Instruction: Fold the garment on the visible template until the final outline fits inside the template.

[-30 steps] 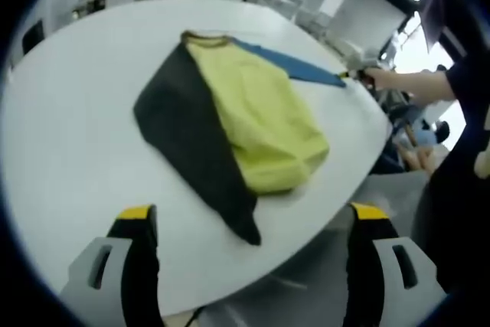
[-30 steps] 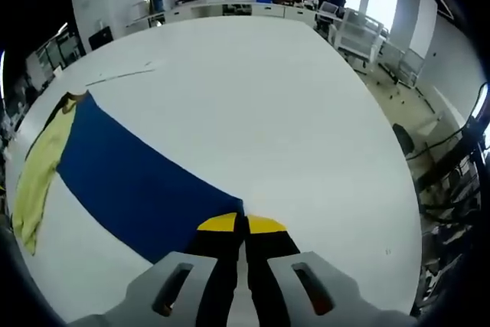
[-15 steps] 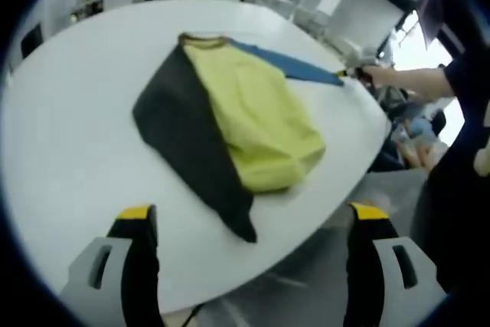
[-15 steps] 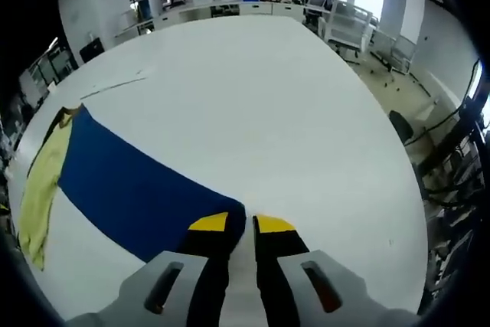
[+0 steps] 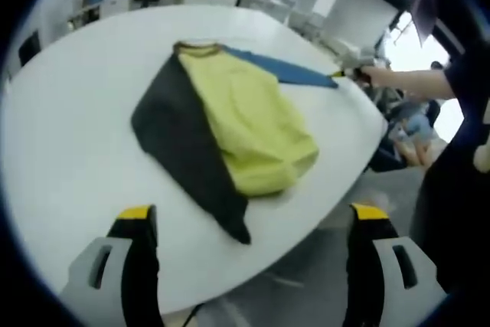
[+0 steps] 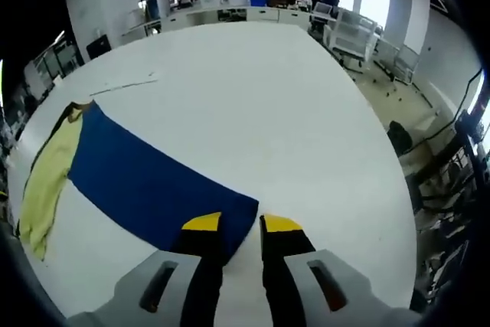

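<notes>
On the white table (image 6: 306,112), your right gripper (image 6: 241,225) sits parted over the blue sleeve's (image 6: 153,181) tip, its length running away far-left toward the yellow garment (image 5: 245,124); your left gripper (image 5: 249,216) waits wide apart, well short of it.

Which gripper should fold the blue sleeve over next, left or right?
Probably the right gripper. Its jaws stand slightly apart right at the end of the blue sleeve. The left gripper hangs wide open near the table edge, away from the garment.
</notes>
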